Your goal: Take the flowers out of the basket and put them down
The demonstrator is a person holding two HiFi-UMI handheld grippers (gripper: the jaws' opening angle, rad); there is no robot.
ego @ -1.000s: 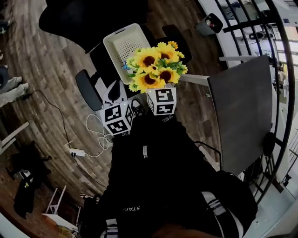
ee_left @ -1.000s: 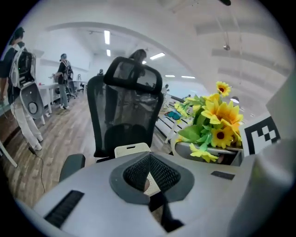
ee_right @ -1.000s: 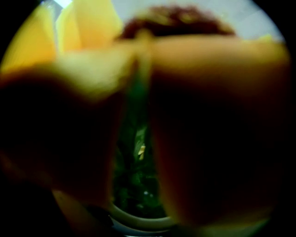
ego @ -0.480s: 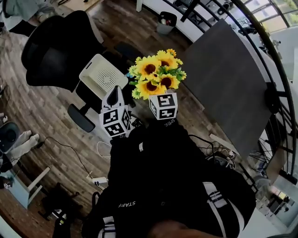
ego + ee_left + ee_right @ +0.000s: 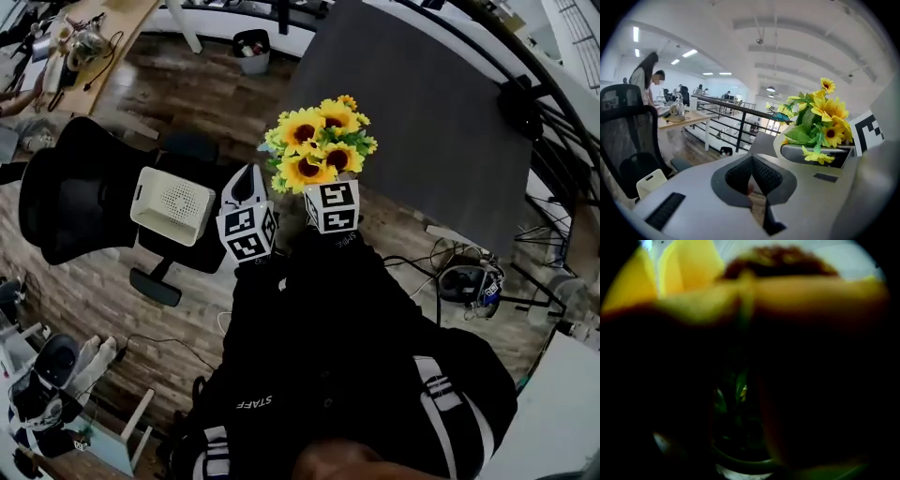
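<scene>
Head view: flowers (image 5: 319, 141) out of basket (image 5: 173, 204), up in the air in front of the body, over the near edge of the grey table (image 5: 422, 112). Clamped low on the stems by right gripper (image 5: 330, 199), heads upright. Basket well apart to the left, on the seat of a black chair (image 5: 75, 197), nothing seen inside. Left gripper (image 5: 246, 183) just left of the bunch, not touching it. Left gripper view: jaws pressed together, pads meeting, nothing between; flowers (image 5: 818, 117) at right, sitting in the other gripper's jaws. Not yet put down.

Risks, as a judgement: top-heavy bunch held only at the bottom, so likely to tip or twist in the jaws on a fast swing. Possible slip if only a few stems are actually pinched. Set down too near the table edge, likely to roll off onto the floor (image 5: 187, 94). No help from the own camera during lowering, lens smothered by petals.

Hard to make out: right gripper view almost black, only blurred yellow petals up top and dim green stems low in the middle; pads and exact pinch point not visible there. Stems also hidden in head view, under the flower heads. Stem length and any wrap or pot impossible to tell.
</scene>
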